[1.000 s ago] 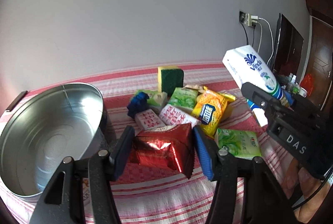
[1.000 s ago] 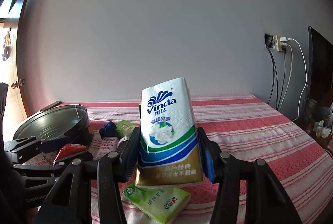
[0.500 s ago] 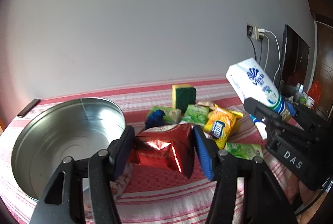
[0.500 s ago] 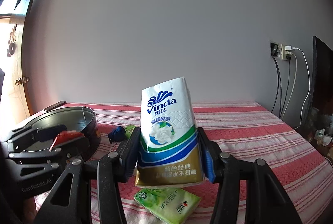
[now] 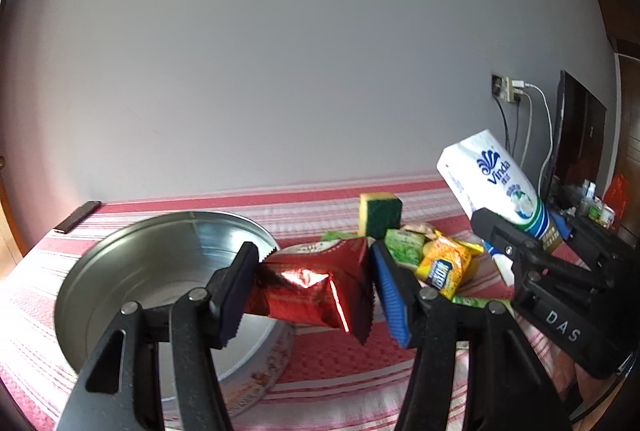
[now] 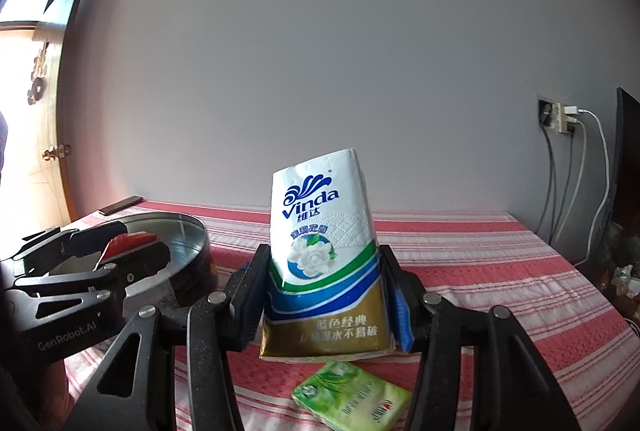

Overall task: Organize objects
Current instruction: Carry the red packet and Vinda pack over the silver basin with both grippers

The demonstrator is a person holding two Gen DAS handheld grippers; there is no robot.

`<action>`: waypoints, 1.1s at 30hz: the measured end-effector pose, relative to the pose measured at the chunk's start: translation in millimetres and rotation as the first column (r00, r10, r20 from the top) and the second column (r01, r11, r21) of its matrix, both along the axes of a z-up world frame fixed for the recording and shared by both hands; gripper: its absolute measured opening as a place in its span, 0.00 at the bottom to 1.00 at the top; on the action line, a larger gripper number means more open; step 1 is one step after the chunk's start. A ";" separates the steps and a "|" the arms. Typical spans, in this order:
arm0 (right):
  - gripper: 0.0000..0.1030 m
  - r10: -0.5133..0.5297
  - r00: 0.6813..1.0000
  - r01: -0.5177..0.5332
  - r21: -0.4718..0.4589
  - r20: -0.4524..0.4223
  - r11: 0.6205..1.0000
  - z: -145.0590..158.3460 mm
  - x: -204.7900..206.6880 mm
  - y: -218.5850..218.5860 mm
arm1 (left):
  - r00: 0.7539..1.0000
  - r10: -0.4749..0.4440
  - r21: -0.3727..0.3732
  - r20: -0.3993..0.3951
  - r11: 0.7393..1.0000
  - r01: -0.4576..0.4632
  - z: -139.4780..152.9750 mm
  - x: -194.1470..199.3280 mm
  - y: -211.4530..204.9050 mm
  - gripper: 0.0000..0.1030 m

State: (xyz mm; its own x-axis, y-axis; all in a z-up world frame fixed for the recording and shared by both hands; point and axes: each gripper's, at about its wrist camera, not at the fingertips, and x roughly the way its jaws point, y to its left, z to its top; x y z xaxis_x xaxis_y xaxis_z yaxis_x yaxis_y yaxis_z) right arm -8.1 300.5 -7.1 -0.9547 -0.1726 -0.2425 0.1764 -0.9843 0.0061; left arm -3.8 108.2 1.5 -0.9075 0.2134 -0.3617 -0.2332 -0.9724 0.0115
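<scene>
My left gripper [image 5: 314, 287] is shut on a shiny red foil packet [image 5: 316, 289], held above the table by the right rim of a round metal tin [image 5: 132, 271]. My right gripper [image 6: 324, 295] is shut on a white Vinda tissue pack [image 6: 324, 255], held upright above the table. The tissue pack [image 5: 496, 183] and right gripper show at the right of the left wrist view. The left gripper [image 6: 120, 255] with the red packet [image 6: 124, 243] shows over the tin [image 6: 188, 231] in the right wrist view.
A pile lies right of the tin: a yellow-green sponge [image 5: 380, 209], green tissue packs [image 5: 404, 243], a yellow snack bag [image 5: 444, 265]. A green tissue pack [image 6: 352, 395] lies under my right gripper. A dark phone [image 5: 78, 217] lies at the far left edge. Cables hang from a wall socket [image 6: 560, 119].
Both grippers have risen with their loads. The left gripper has moved left toward the tin with the red packet. The pile looks farther away.
</scene>
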 end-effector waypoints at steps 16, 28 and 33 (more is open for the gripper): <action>0.53 0.189 0.981 -0.187 -0.034 0.053 0.982 21.0 -29.8 -49.5 | 0.983 0.178 0.004 0.040 0.984 -0.178 0.7 -25.4 -69.7 0.56; 0.53 0.291 0.947 -0.289 -0.037 0.139 0.957 17.0 -67.1 -87.9 | 0.960 0.269 -0.046 0.079 0.963 -0.266 -8.8 -48.4 -105.2 0.56; 0.53 0.320 0.932 -0.318 -0.040 0.171 0.947 11.4 -78.3 -103.0 | 0.951 0.295 -0.068 0.095 0.955 -0.289 -14.2 -57.8 -117.6 0.56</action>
